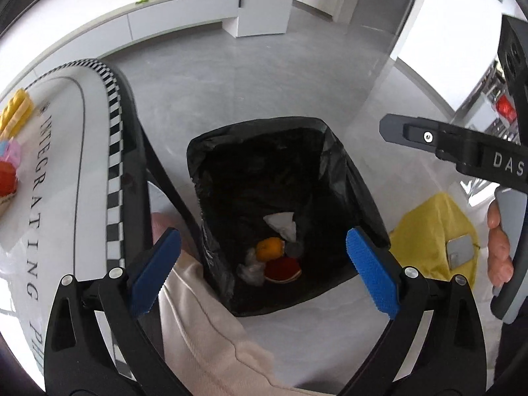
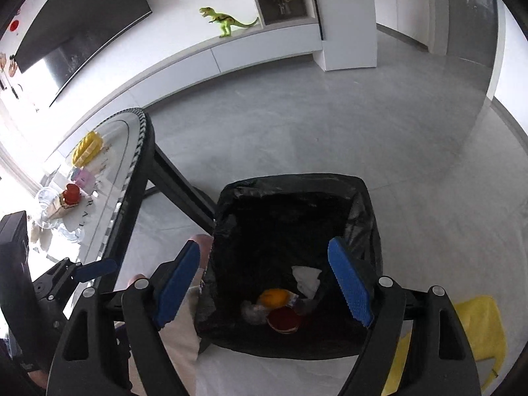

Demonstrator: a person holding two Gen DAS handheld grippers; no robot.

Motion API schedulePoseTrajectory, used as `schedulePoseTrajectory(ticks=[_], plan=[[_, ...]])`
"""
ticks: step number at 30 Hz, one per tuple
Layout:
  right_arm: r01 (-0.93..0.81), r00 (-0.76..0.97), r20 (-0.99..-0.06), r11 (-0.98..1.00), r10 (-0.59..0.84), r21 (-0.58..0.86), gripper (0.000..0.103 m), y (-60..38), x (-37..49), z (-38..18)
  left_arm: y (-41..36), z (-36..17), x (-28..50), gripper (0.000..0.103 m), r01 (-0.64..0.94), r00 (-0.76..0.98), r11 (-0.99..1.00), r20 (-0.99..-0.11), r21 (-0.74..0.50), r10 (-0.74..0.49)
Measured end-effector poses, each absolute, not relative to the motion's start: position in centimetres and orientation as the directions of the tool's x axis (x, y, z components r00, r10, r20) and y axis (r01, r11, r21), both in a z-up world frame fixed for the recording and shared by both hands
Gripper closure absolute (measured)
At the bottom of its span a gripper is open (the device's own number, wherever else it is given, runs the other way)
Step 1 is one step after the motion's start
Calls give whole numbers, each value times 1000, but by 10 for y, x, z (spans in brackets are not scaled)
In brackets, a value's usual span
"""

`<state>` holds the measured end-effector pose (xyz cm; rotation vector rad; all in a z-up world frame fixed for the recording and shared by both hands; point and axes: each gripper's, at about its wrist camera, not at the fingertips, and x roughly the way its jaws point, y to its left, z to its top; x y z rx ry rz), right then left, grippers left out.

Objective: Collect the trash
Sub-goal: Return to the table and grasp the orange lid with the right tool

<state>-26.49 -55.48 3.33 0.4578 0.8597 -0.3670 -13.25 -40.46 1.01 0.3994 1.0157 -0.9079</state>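
Both the left gripper (image 1: 264,265) and the right gripper (image 2: 264,285) hang with fingers spread wide and empty above the black-lined trash bin (image 1: 359,198). At its bottom lie an orange (image 1: 270,248), crumpled white paper (image 1: 282,224) and a red piece (image 1: 282,269).
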Motion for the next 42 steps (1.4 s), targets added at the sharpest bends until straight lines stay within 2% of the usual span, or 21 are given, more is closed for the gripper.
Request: schedulePoseTrajectory(ticks=[7,14,28,42], plan=[[430,626,-773,872,-99,236,23,-531,-255,52,-385,21,-129,6,784,238,607,-838,-132,-490],[303,655,-755,927,-35,220,23,-481,-229,69,-343,28,-115,6,730,285,666,-818,-152,-499],[84,670,-736,975,98,206,23,-378,-157,80,-226,36,-84,6,555,419,818,-799,-150,-431],[24,681,-716,972,156,235,23,-313,-62,79,-144,31,-39,6,376,505,909,-782,-181,-364]])
